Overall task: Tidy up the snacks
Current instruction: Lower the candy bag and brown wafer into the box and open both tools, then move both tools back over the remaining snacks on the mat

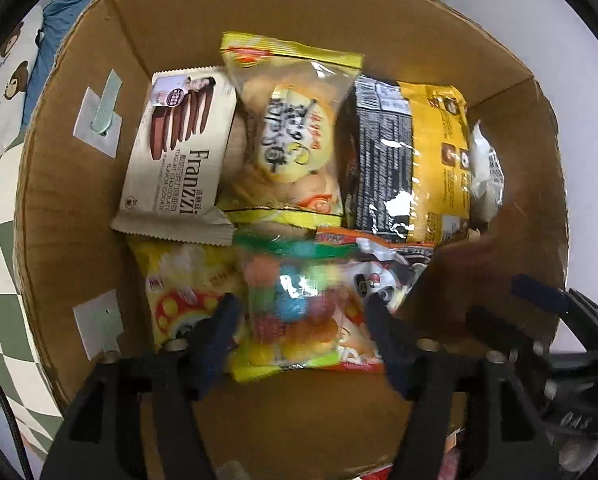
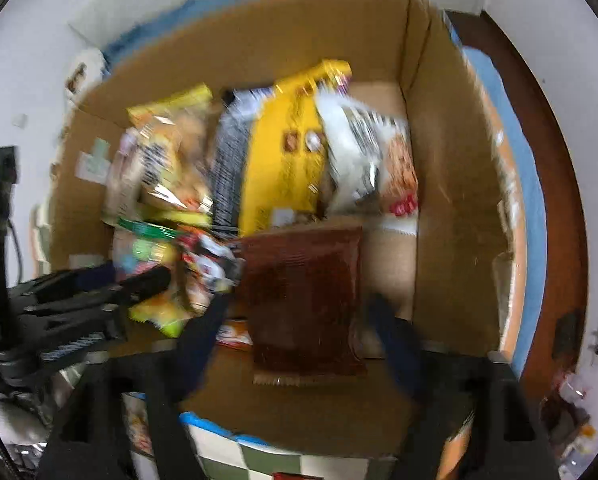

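Box [image 1: 79, 208]: open brown cardboard, plain corrugated walls, white label patches with a pale green strip on the left wall; all the snacks lie inside on its floor.
Back row: cookie pack [image 1: 179, 152] at left, bread bag [image 1: 287, 132] in the middle overlapping its edge, yellow bag [image 1: 411, 160] to the right, white pack [image 1: 487, 168] against the right wall.
Front row: yellow pack [image 1: 179, 280] under the cookie pack's lower edge, candy bag [image 1: 295, 300] just beside it, panda bag [image 1: 379, 276] partly under the candy bag.
Brown pack [image 2: 303, 300]: flat, dark, crimped ends, lying on the box floor in the right wrist view, touching the panda bag's side.
Writing: "Franzzi" and "Yogurt Chocolate Flavor Cookie" on the cookie pack; other print is too blurred or not legible to me.
Textures: cookie pack is matte cream paper-like film; bread bag is clear film with yellow ends; yellow bag is glossy with a black text panel; candy bag is clear, full of coloured balls.
Left gripper [image 1: 303, 316]: jaws spread wide either side of the candy bag, pads not pressing it, holding nothing.
Right gripper [image 2: 299, 312]: jaws wide apart, straddling the brown pack without gripping it.
Surroundings: checked green and white cloth and blue fabric beside the box.
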Demonstrator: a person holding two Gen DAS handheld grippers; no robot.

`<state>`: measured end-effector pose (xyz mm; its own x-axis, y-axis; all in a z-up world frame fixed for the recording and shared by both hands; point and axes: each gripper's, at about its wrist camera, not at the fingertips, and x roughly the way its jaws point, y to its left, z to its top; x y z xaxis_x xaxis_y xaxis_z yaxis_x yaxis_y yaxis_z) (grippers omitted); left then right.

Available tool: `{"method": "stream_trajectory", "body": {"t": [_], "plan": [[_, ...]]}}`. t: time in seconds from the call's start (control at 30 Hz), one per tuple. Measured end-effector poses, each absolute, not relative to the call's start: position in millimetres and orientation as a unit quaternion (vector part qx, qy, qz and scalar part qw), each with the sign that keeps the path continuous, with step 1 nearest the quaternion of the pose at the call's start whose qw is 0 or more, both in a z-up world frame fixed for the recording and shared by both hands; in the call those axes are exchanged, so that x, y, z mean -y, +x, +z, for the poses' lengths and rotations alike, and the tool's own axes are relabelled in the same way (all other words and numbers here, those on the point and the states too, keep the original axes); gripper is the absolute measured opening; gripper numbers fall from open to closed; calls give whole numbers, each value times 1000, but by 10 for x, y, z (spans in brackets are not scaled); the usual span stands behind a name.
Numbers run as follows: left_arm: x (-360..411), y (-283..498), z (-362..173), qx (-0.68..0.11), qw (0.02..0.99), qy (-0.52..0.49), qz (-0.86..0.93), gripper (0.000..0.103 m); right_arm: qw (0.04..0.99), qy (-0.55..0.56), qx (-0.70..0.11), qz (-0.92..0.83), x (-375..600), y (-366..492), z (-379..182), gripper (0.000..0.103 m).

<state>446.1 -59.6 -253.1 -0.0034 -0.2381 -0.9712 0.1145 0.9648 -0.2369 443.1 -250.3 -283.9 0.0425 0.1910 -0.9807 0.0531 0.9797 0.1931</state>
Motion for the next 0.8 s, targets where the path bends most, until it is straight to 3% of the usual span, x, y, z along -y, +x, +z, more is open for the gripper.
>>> {"method": "stream_trajectory", "body": {"t": [0.03,0.3,0.8], "plan": [[588,4451,-2537,-697,706,-41,-124,91,716,78,-692,50,2489,4423,-2870,93],[449,4270,-2416,-675,727,-47,-115,91,719,72,-689,48,2487,4382,-2849,94],[226,3424,-1500,-548,834,9,-65,91,795,59,-603,26,2577,3785,-2215,94]]}}
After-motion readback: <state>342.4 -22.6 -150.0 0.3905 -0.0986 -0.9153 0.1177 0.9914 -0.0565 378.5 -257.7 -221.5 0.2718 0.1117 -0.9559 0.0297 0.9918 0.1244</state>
